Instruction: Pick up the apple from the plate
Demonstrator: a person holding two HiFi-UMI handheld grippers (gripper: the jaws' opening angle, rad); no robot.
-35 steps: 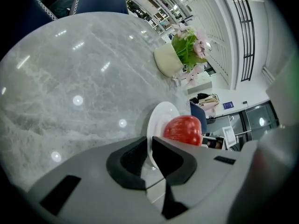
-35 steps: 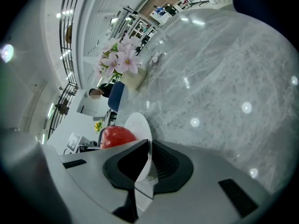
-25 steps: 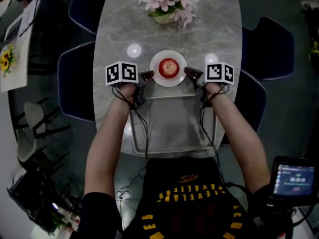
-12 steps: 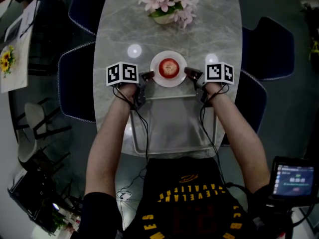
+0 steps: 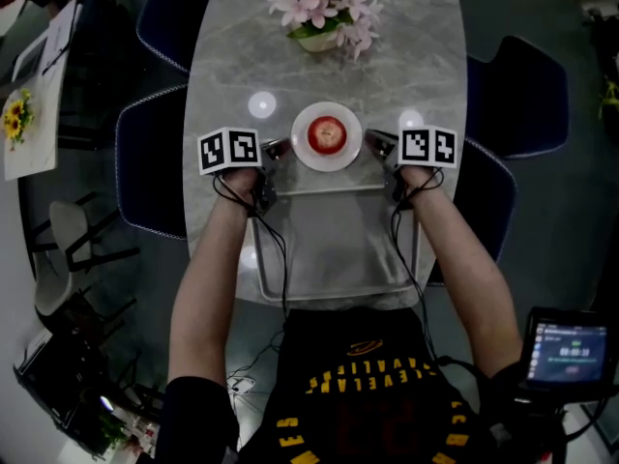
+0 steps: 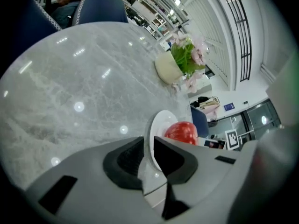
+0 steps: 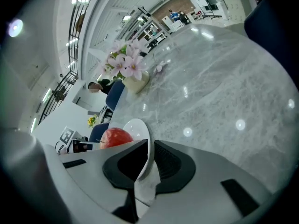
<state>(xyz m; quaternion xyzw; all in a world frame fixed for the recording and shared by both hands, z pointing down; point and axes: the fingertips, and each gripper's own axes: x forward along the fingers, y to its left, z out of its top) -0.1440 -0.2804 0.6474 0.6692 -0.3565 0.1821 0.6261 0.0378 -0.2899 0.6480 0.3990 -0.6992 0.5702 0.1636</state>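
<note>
1. Change in the head view is slight. Against a second ago, the left gripper (image 5: 275, 149) sits a touch further left and the right gripper (image 5: 376, 143) is about where it was. The apple (image 5: 327, 134) lies in the same spot at the middle of the plate (image 5: 327, 161), on the table (image 5: 290, 66) just beyond the far rail of the tray (image 5: 334, 240). We judge the pick not yet begun, since both tools sit at the plate's rim and neither is on the fruit. Both forearms reach forward over the tray, marker cubes uppermost, with the tips turned inward to flank the plate left and right.
2. Left gripper view: the jaws are closed to a narrow slot and the plate's (image 6: 156, 125) left rim runs into it, so we read them as pinching the plate. The apple (image 6: 181, 132) shows red just past the right-hand jaw.
3. Right gripper view: the same, mirrored. The jaws are nearly together with the right rim of the plate (image 7: 138, 127) between them. The apple (image 7: 114, 136) lies beyond the left-hand jaw, untouched.
</note>
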